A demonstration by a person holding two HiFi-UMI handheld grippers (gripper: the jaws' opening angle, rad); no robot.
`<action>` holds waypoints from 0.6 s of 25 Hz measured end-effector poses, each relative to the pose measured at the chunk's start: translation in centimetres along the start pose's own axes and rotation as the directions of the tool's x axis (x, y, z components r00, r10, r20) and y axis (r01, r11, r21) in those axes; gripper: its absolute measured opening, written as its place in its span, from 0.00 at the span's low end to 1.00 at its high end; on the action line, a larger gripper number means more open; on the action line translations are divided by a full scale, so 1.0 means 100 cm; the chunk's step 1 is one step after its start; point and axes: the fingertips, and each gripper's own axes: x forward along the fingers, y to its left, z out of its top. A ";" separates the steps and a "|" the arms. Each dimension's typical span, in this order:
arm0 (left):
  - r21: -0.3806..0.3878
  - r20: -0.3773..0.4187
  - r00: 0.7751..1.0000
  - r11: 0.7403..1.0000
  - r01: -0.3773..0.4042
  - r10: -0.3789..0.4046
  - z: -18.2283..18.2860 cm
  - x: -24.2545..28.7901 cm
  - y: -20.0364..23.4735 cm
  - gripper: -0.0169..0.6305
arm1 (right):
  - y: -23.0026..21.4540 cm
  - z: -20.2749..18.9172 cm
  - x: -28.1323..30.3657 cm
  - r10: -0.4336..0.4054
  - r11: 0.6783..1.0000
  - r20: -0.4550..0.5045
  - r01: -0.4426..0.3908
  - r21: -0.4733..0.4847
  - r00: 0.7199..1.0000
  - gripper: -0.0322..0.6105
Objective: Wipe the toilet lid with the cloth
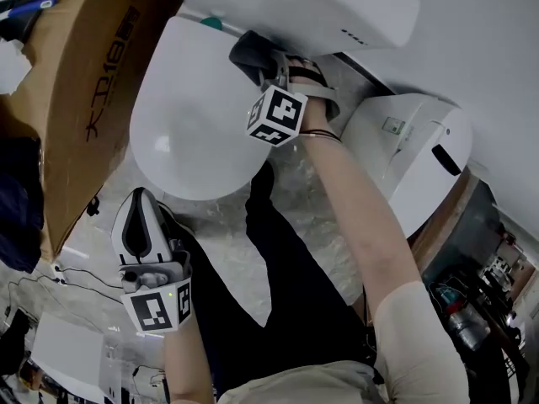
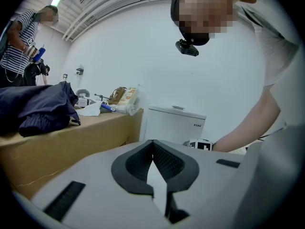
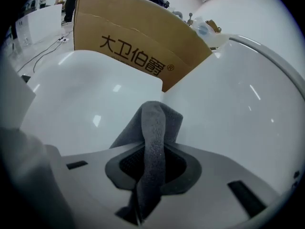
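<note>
The white toilet lid point(image 1: 189, 129) is closed, below the tank point(image 1: 320, 2). My right gripper point(image 1: 263, 64) is at the lid's back edge near the hinge, shut on a dark grey cloth point(image 1: 249, 53). In the right gripper view the cloth point(image 3: 155, 128) stands folded between the jaws and touches the glossy lid point(image 3: 90, 94) close to the tank's front point(image 3: 248, 104). My left gripper point(image 1: 141, 196) hangs below the lid's front rim, off the lid. Its pads point(image 2: 164, 163) meet at the tip with nothing between them.
A large cardboard box point(image 1: 93, 82) stands close on the lid's left, with dark clothing point(image 2: 38, 109) and small items on top. Another white fixture point(image 1: 417, 162) sits to the right. Cables lie on the floor at lower left point(image 1: 50, 280). A person in a striped shirt point(image 2: 19, 37) stands far back.
</note>
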 end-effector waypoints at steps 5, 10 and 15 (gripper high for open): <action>0.006 -0.016 1.000 1.000 -0.016 0.016 -0.004 0.003 0.005 0.05 | -0.005 -0.004 0.029 0.001 0.999 -0.034 -0.002 -0.043 0.999 0.16; 0.011 -0.031 1.000 1.000 -0.007 0.007 -0.009 0.006 0.008 0.05 | -0.001 -0.005 0.036 0.023 0.999 -0.070 -0.027 -0.047 0.997 0.16; 0.004 -0.025 1.000 1.000 0.006 -0.006 -0.007 0.009 0.009 0.05 | 0.019 0.000 0.025 0.054 0.995 -0.079 -0.061 -0.082 0.995 0.16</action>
